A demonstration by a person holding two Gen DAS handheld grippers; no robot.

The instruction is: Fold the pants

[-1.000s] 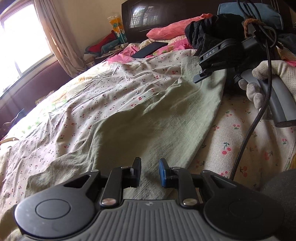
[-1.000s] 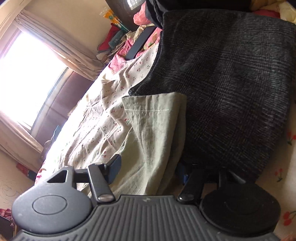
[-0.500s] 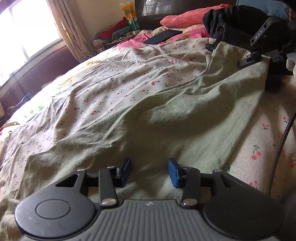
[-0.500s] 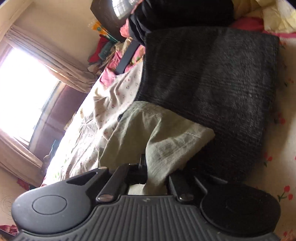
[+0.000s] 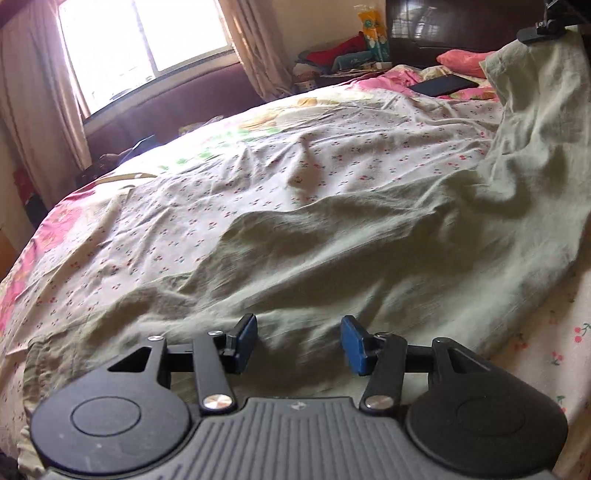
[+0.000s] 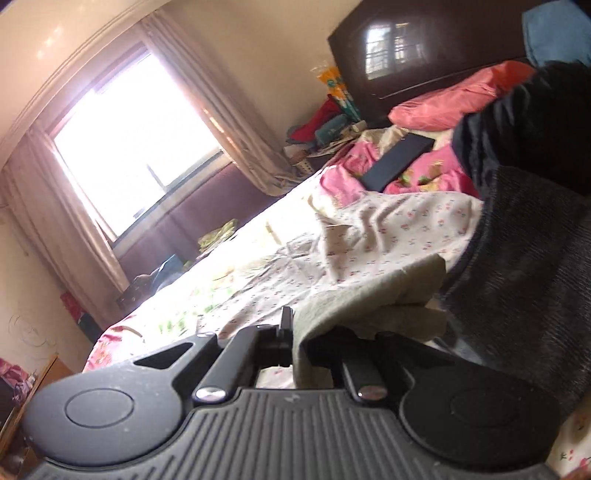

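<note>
Pale green pants lie lengthwise on the cherry-print bedsheet. At their near edge my left gripper hovers just above the cloth. Its jaws are opening, the blue pads stand apart, and nothing is pinched between them. At the far right the pants' end rises off the bed, hanging from my right gripper. In the right wrist view that gripper is shut on a bunched fold of the green pants, which drapes over its fingers.
A dark grey folded garment lies right beside the lifted pants end. A black flat box and a pink pillow sit near the dark headboard. Piled clothes crowd the bedside, and a curtained window lies beyond.
My right gripper closed on the pants' end and lifted it off the bed. My left gripper's jaws widened, and it slid left along the pants' near edge.
</note>
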